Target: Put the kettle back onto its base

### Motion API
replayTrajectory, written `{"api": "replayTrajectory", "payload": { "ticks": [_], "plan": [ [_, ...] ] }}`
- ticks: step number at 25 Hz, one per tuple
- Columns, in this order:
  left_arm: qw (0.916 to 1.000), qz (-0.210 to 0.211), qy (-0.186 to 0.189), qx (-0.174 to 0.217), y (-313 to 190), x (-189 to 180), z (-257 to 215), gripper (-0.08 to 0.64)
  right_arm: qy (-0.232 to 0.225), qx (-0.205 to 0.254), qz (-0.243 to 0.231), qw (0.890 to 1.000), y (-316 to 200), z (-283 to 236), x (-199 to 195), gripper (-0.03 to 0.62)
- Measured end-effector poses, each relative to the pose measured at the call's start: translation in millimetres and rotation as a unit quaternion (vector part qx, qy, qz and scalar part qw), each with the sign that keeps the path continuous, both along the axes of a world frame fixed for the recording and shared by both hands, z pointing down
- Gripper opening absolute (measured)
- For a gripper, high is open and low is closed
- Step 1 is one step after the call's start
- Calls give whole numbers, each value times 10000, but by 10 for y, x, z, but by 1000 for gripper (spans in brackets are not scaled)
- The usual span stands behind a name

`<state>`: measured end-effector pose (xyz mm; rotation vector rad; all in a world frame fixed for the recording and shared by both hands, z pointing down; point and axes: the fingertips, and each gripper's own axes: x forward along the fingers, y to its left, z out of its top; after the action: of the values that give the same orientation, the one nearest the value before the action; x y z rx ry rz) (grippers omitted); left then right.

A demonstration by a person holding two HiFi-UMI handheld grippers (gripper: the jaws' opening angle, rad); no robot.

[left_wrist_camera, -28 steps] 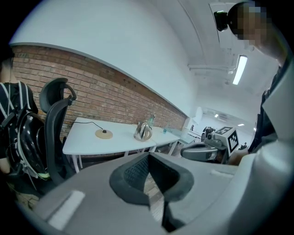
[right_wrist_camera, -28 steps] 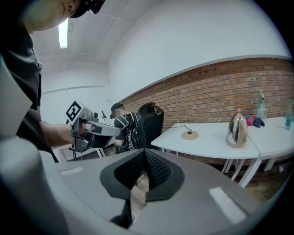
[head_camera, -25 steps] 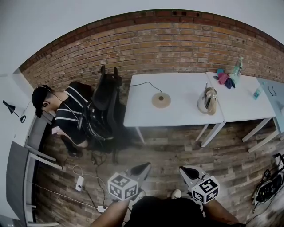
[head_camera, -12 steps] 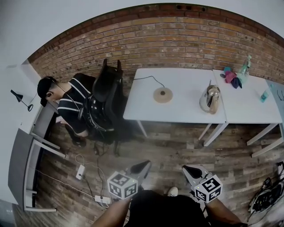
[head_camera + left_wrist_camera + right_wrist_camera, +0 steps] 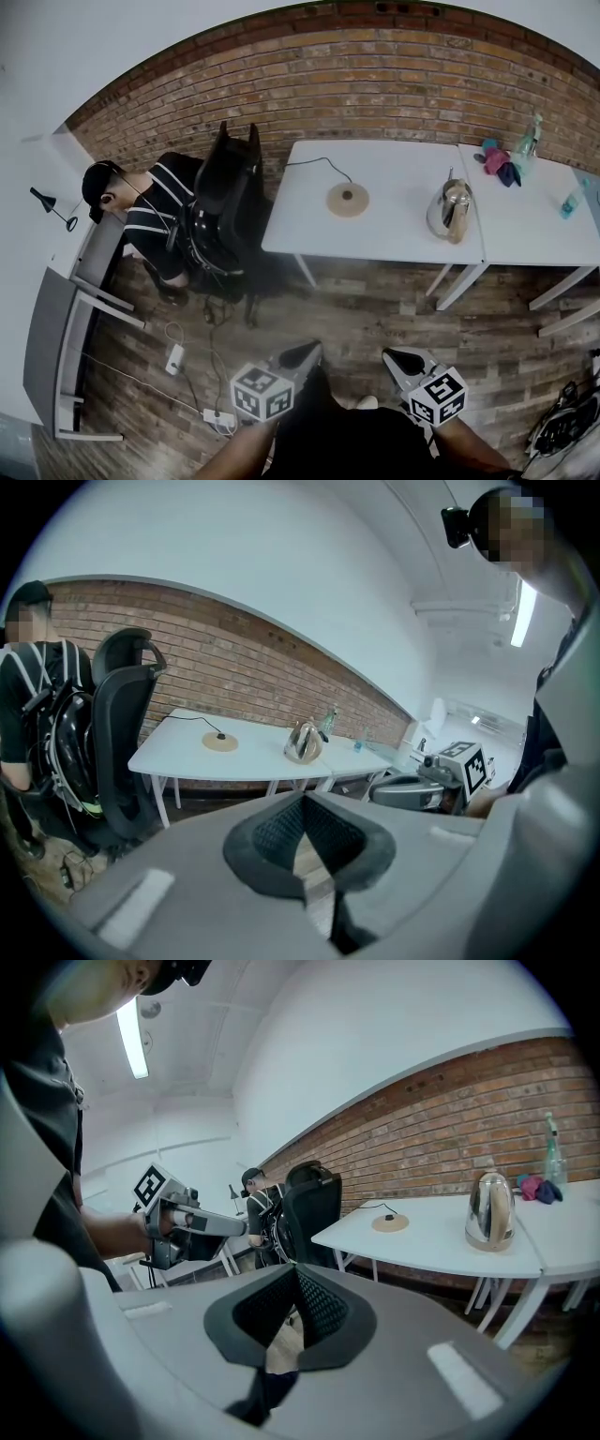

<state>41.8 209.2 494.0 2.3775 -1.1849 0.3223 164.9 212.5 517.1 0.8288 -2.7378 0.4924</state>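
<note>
A steel kettle [image 5: 450, 211] stands upright near the right end of a white table [image 5: 384, 239]. Its round tan base [image 5: 348, 199], with a black cord, lies apart to the kettle's left. Both also show far ahead in the left gripper view, kettle [image 5: 303, 742] and base [image 5: 220, 743], and in the right gripper view, kettle [image 5: 491, 1209] and base [image 5: 389, 1223]. My left gripper [image 5: 305, 352] and right gripper [image 5: 392, 357] hang over the wooden floor, well short of the table. Each is shut with nothing between its jaws.
A black office chair [image 5: 228, 192] with a backpack stands at the table's left end, beside a seated person [image 5: 141, 220] at a grey desk [image 5: 56, 328]. A second white table [image 5: 534, 220] carries bottles and cloths. A power strip [image 5: 175, 358] and cables lie on the floor.
In the head view the table, kettle and base have slid a little to the right. Both grippers stay low in the picture, still shut and empty.
</note>
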Motion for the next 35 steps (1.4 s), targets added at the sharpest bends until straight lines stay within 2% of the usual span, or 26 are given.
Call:
{"api": "replayTrajectory", "payload": {
  "ticks": [8, 14, 24, 35],
  "plan": [
    [9997, 253, 10, 61, -381, 28, 166, 1, 38, -17, 206, 9998, -333, 189, 10, 28],
    [9985, 547, 36, 6, -914, -100, 220, 1, 70, -233, 580, 9980, -800, 291, -90, 28],
    [9916, 1291, 18, 91, -2116, -560, -36, 1, 155, -255, 1196, 9924, -1879, -10, -698, 28],
    [9787, 2038, 196, 166, -3049, -1020, -113, 1, 393, -220, 1679, 9848, -2845, -101, -1404, 28]
  ]
}}
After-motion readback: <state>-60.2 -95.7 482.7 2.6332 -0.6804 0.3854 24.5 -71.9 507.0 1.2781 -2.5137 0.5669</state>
